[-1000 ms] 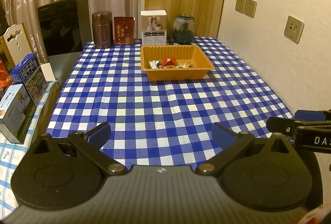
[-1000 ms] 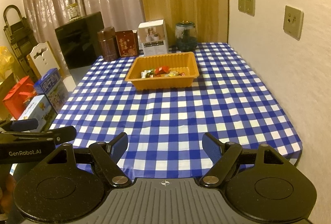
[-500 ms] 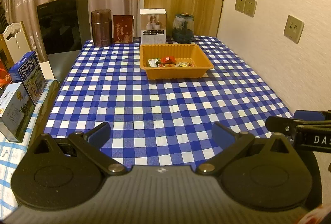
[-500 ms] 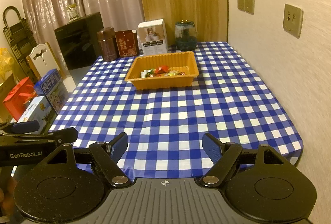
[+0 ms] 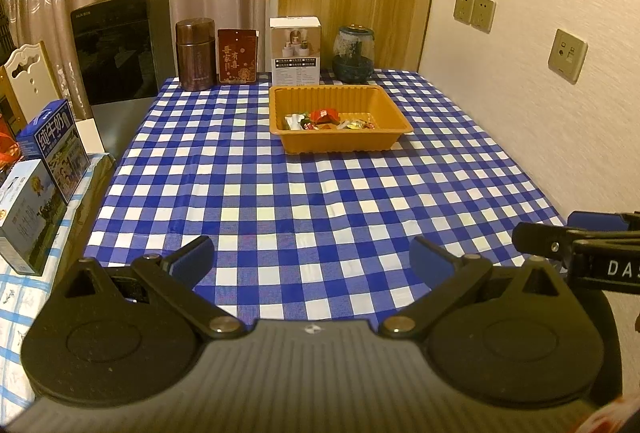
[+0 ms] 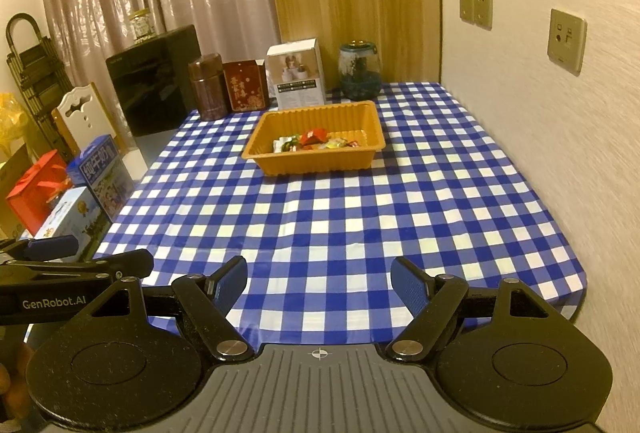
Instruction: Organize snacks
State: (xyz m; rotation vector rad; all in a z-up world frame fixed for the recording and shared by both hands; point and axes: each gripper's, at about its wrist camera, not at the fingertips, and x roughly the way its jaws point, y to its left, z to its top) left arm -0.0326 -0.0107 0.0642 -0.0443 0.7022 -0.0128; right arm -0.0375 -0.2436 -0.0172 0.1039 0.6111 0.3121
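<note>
An orange tray [image 5: 384,101] [image 6: 372,119] sits toward the far middle of the blue checked table [image 5: 320,193] [image 6: 340,213]. Several wrapped snacks [image 5: 326,119] [image 6: 312,141] lie in it. My left gripper [image 5: 312,259] is open and empty, over the table's near edge, far from the tray. My right gripper [image 6: 319,279] is open and empty, at the near edge too. Each gripper's fingers show at the side of the other's view: the right one in the left wrist view [image 5: 576,237], the left one in the right wrist view [image 6: 76,261].
A brown canister [image 5: 195,53], a red box [image 5: 237,55], a white box [image 5: 295,49] and a glass jar [image 5: 354,53] stand along the far edge. A black appliance [image 5: 120,45] and milk cartons [image 5: 52,141] stand left. A wall [image 5: 540,73] borders the right.
Both grippers have drawn back slightly from the table, so the tray looks a little farther. Both stay open and empty.
</note>
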